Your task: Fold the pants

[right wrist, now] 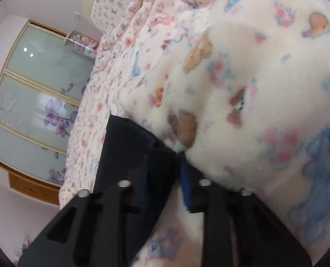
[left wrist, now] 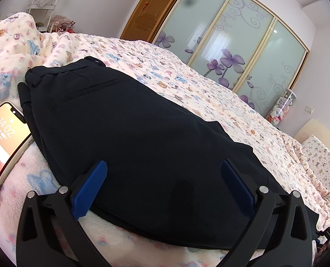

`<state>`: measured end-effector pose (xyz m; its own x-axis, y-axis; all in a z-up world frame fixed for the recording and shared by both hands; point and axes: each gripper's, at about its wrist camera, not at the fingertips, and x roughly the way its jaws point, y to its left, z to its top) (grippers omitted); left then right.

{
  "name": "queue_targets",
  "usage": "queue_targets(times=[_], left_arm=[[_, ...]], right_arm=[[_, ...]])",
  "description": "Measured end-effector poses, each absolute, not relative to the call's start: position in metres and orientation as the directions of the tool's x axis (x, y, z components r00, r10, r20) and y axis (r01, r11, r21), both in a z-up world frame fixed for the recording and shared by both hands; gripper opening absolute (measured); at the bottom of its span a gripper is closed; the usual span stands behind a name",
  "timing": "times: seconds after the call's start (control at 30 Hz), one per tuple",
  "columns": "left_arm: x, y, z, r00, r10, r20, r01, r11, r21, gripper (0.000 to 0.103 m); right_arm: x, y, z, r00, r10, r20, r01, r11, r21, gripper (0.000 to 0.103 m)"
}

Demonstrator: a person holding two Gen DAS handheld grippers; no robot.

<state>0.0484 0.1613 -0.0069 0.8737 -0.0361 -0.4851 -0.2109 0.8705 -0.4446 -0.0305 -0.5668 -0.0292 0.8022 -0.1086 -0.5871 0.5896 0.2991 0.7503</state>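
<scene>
- Your dark navy folded pants [left wrist: 129, 133] lie on the teddy-print fleece blanket [left wrist: 209, 93].
- Left gripper [left wrist: 165, 189] gapes wide over their near edge.
- Right gripper [right wrist: 165, 178] pinches a pants corner; the fold is under way, so next carry it across.

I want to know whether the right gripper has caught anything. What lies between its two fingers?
A corner of the dark pants fills the narrow gap of the right gripper, pads pressing it, above the fleece blanket. The right wrist view shows this.

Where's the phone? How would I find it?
Look at the big bed with the teddy-bear blanket. Dark pants lie folded on it, and the phone lies at their waistband end. It is the only glowing thing, with a red-orange screen showing the time.
</scene>
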Motion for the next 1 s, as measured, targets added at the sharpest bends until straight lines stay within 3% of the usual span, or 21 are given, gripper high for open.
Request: queue_targets(times=[0.3, 0.5, 0.63, 0.8, 1.0], left_arm=[[0.048, 0.161, -0.007, 0.874, -0.036, -0.485, -0.211, 0.87, -0.445, 0.101], [0.048, 0.162, -0.007, 0.874, -0.037, -0.485, -0.211, 0.87, -0.445, 0.101], [0.048, 0.162, -0.007, 0.874, -0.037, -0.484, -0.21, 0.87, -0.446, 0.101], [0.048, 0.162, -0.007, 0.875, -0.039, -0.482, -0.209, 0.869, -0.449, 0.101], [0.047, 0.163, -0.007, 0.878, -0.046, -0.476, -0.204, 0.865, -0.459, 0.101]], right_arm=[[-0.024, -0.536, 0.031, 0.887, -0.162, -0.432, 0.45, 0.513, 0.731, 0.016], [0.011, -0.459, 0.098, 0.954, -0.013, -0.299, 0.22, 0.708, 0.671, 0.016], [0.038, -0.375, 0.124, 0.952, 0.175, -0.251, 0.026, 0.772, 0.635, 0.016], [0.083, -0.269, 0.103, 0.849, 0.43, -0.308, -0.158, 0.762, 0.627, 0.016], [0.12, -0.181, 0.02, 0.647, 0.508, -0.568, -0.138, 0.811, 0.569, 0.016]])
